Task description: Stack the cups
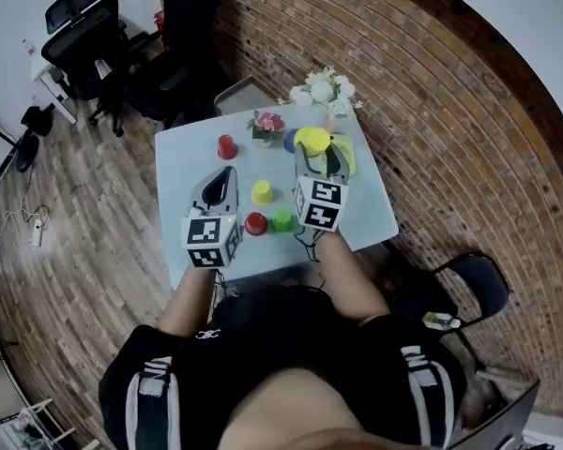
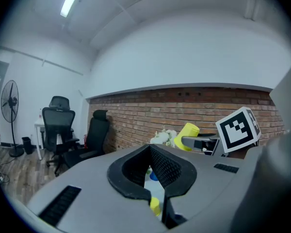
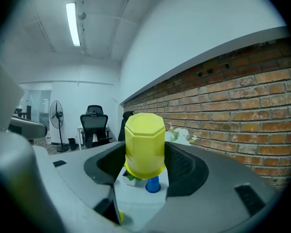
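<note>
My right gripper is shut on a big yellow cup, held upside down above the far right part of the pale table; in the right gripper view this cup fills the space between the jaws. My left gripper hovers over the table's near left, jaws open a little with nothing between them. On the table stand a small yellow cup, a red cup, a green cup and a second red cup. A blue cup sits beyond the held cup.
A small pot of pink flowers and a bunch of white flowers stand at the table's far edge. A brick wall runs along the right. Black office chairs stand beyond the table, and another chair at its near right.
</note>
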